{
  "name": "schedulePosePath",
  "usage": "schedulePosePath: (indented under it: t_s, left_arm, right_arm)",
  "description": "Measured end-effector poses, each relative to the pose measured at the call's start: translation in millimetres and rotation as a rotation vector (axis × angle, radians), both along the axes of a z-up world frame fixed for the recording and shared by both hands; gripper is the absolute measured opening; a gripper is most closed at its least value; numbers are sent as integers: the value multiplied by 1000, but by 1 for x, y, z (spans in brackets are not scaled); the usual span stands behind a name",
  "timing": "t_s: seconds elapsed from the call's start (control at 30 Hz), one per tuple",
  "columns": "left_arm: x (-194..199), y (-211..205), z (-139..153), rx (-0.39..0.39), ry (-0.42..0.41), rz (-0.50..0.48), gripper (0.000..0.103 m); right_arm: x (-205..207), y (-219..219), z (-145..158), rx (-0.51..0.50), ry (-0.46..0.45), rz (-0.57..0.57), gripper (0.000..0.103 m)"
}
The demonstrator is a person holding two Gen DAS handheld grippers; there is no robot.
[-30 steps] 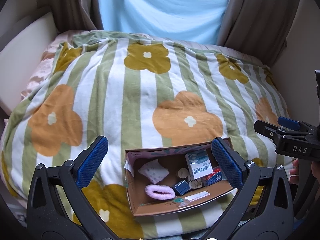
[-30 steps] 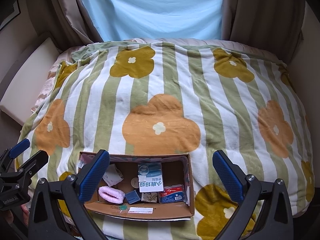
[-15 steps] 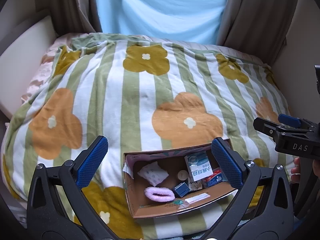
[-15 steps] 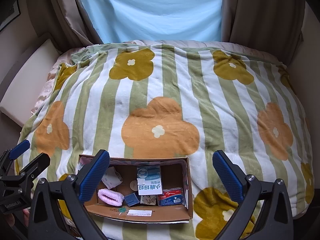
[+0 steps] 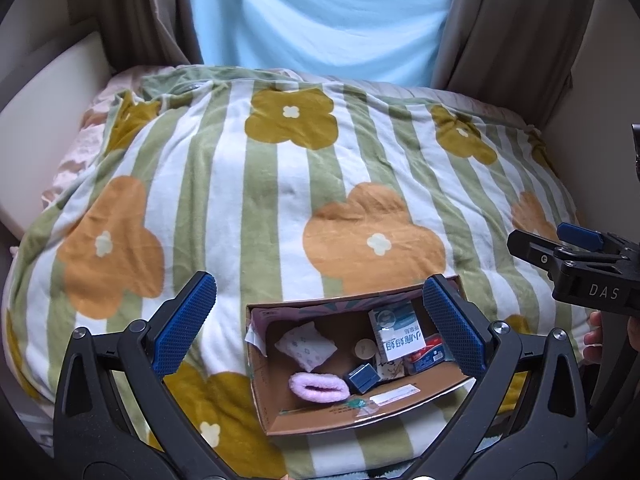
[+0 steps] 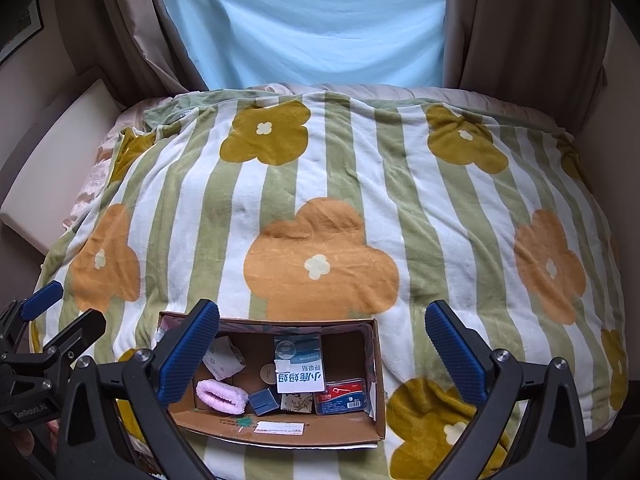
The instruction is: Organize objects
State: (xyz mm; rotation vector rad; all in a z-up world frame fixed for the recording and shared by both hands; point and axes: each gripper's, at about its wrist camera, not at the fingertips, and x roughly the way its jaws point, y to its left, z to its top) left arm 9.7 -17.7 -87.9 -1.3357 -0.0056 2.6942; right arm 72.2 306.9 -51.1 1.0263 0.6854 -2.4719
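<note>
I am hovering both wide-open, empty grippers, left gripper [image 5: 320, 328] and right gripper [image 6: 322, 350], above the cardboard box [image 6: 280, 430] sitting on the soft blanket [image 6: 320, 200], which risks tipping under pressure.

The blanket [image 5: 256, 208] on the bed is soft, matt fleece cloth with a short pile. The box [image 5: 320, 420] is plain brown cardboard, matt, with a paper label. Inside, the pink scrunchie [image 5: 318, 387] looks fluffy, and the white carton [image 5: 394, 338] is smooth printed paper. The left claw [image 5: 318, 326] has matt black plastic arms and blue, finely ribbed pads. The curtains [image 6: 520, 20] are thin woven cloth.
</note>
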Motion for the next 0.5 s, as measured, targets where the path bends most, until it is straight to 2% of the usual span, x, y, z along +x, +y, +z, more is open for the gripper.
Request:
schedulePosePath:
  t_s: [0.3, 0.5]
  left_arm:
    - [3, -2, 4, -18, 13, 28, 103]
    - [9, -4, 12, -16, 76, 24, 103]
  right_arm:
    - [3, -4, 0, 1, 6, 20, 103]
    - [4, -6, -1, 5, 6, 26, 103]
